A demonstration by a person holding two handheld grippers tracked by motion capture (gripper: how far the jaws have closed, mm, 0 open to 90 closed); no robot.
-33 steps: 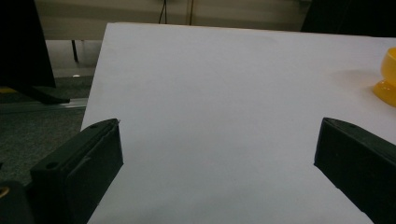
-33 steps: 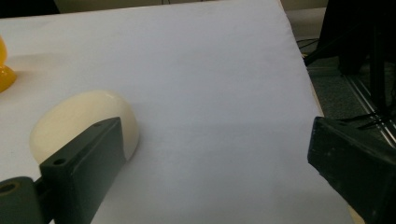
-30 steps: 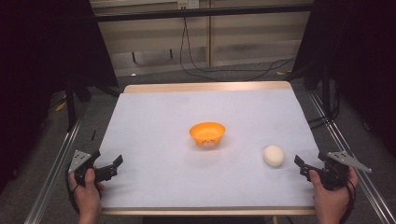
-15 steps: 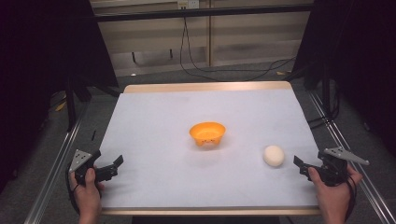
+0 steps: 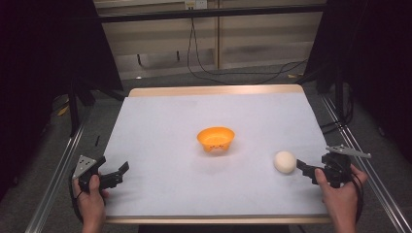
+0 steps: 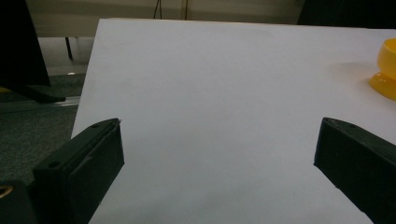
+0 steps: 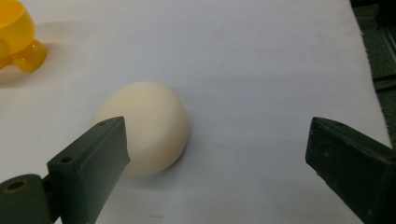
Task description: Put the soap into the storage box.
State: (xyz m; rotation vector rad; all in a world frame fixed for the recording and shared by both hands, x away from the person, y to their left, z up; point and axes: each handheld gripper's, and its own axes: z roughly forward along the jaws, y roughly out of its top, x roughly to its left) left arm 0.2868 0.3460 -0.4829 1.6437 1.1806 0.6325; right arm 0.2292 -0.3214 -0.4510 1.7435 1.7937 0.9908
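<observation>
Right gripper (image 5: pixel 302 168) sits at the near-right of the white paper-covered table (image 5: pixel 160 131), jaws spread wide, nothing between them yet — its tips point at the cream-white, egg-shaped ball (image 5: pixel 284 161), just beside it. In the right gripper view the ball (image 7: pixel 144 126) lies off-centre, partly behind the left-hand jaw, not in the middle of the gap; touching or a hair apart, cannot tell. Judging by the aim, this is an approach for a pick, and the hand likely needs to shift sideways so the ball sits between the jaws before closing.

Left gripper (image 5: pixel 119 173) rests at the near-left edge, well apart from everything, jaws also wide and empty — parked, looks like it has no part in this step.

Small orange plastic bowl with stubby feet (image 5: pixel 215 139) stands upright mid-table, between the two hands and farther back; probably the drop target, placed central so either hand can reach it.

Ball: smooth, matte, pale cream, rounded with one end slightly flatter, no markings. It lies on bare paper right of the bowl and nearer the person. Round shape could roll if nudged by a jaw.
</observation>
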